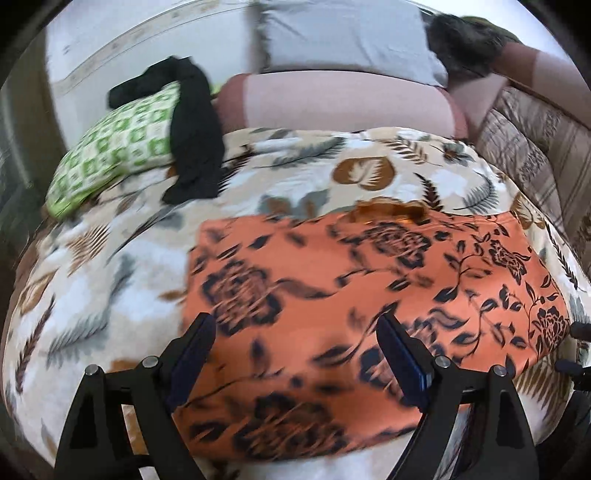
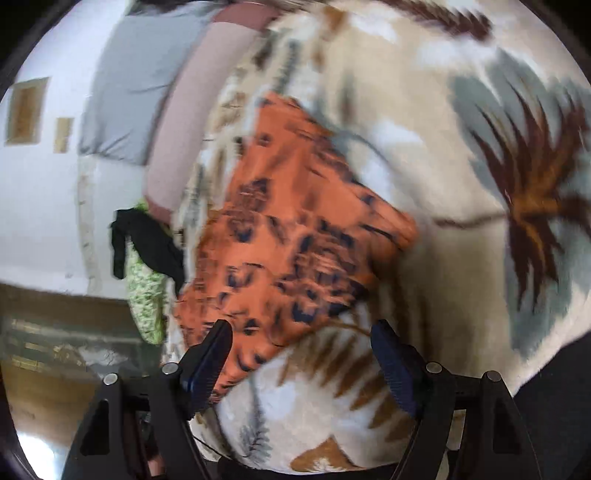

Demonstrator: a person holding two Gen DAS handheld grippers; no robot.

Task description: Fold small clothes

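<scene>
White walls (image 1: 155,40) back a bed covered by a cream fleece blanket printed with grey and brown leaves (image 1: 92,295). On this blanket lies the orange garment with a dark floral print (image 1: 351,288), folded flat into a rough rectangle. Left gripper (image 1: 295,325), black with blue pads, hovers over the garment's near edge, jaws spread wide and holding nothing. Right gripper (image 2: 301,332) likewise stands released, jaws wide apart; its left finger overlaps the garment's near corner (image 2: 288,236) in the right wrist view, though contact cannot be judged through the blur. Far left, a black cloth (image 1: 192,129) drapes over a green-and-white patterned pillow (image 1: 110,147). Beyond the blanket sit a pink bolster cushion (image 1: 332,103) and a grey pillow (image 1: 340,33); a striped brown cover (image 1: 528,155) lies far right.
</scene>
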